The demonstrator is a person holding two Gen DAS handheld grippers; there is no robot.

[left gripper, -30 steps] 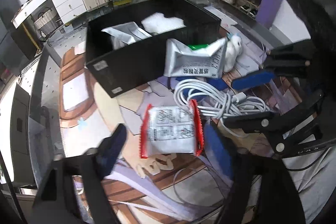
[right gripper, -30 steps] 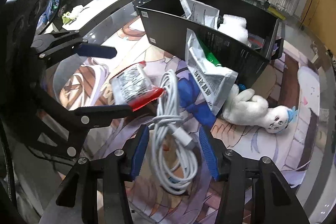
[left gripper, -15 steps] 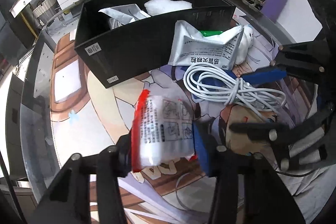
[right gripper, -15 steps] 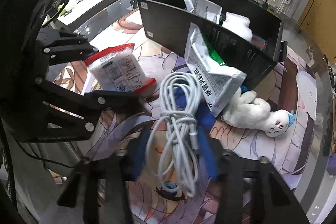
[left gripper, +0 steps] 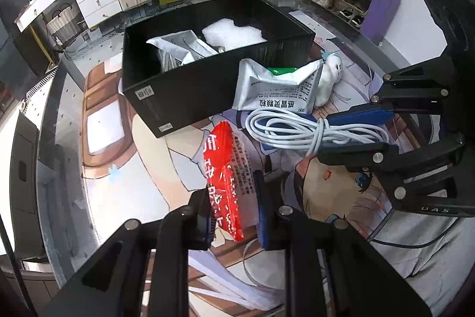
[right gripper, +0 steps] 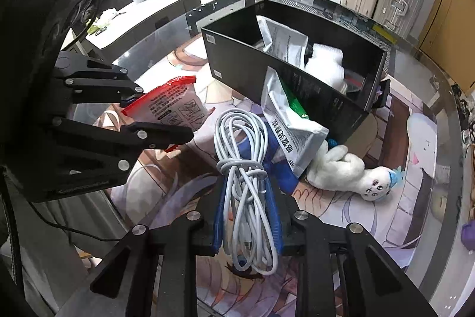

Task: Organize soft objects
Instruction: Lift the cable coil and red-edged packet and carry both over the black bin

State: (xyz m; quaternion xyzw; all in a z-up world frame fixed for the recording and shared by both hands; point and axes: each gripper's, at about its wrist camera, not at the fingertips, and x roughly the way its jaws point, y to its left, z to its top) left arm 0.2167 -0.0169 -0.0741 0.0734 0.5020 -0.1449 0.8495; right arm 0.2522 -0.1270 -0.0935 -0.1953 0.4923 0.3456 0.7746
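Clamped between the left gripper [left gripper: 234, 213] fingers, at 6 o'clock in the left wrist view, a red-and-white packet [left gripper: 228, 177] is held edge-on. A coiled white cable [right gripper: 246, 183] is pinched by the right gripper [right gripper: 248, 216]. Beyond, at 12 o'clock, a silver pouch [right gripper: 292, 132] is leaned against the black box [left gripper: 190, 91]; a white plush toy [right gripper: 344, 168] is seen at 2 o'clock, touching the pouch.

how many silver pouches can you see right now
2: one silver pouch inside the black box, another silver pouch leaning on its outer wall. More may be hidden inside.
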